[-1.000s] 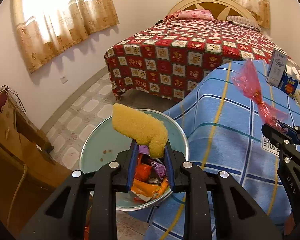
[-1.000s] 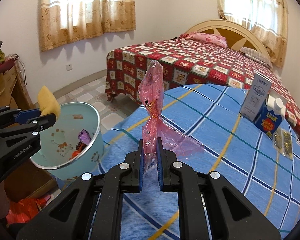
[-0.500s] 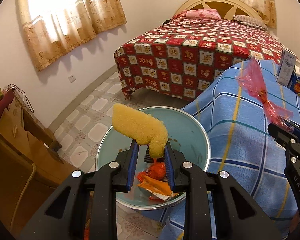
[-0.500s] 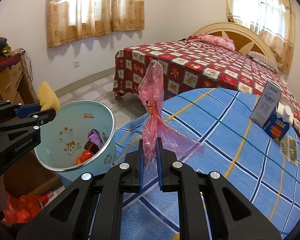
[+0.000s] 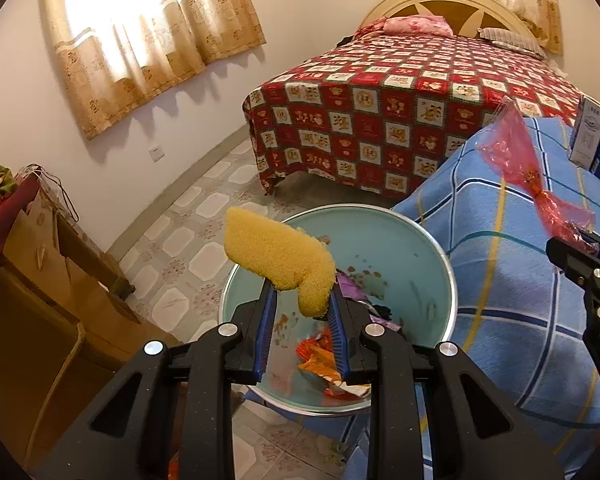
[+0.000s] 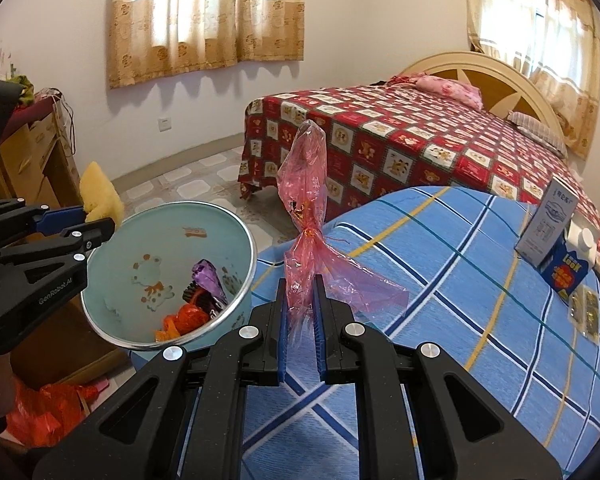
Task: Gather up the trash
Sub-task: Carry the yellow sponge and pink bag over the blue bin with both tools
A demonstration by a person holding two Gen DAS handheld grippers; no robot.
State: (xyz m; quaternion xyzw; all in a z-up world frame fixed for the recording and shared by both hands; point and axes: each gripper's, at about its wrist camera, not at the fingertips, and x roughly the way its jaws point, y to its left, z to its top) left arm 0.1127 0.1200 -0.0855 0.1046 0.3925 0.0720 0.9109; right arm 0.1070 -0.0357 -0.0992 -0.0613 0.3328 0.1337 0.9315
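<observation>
Currently my left gripper point(image 5: 302, 300) pinches sponge point(image 5: 280, 256) over bin point(image 5: 440, 256); right gripper point(image 6: 300, 312) pinches bag point(image 6: 306, 208). Only the right view shows packets point(image 6: 584, 308).

Sunlit bedrm: curtained windows point(image 6: 206, 20), red-quilted bed point(image 5: 400, 108), tiled floor point(image 5: 188, 248).

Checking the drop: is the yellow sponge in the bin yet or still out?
Out. The sponge is pinched in the left tongs above the bin; only wrappers lie inside.
</observation>
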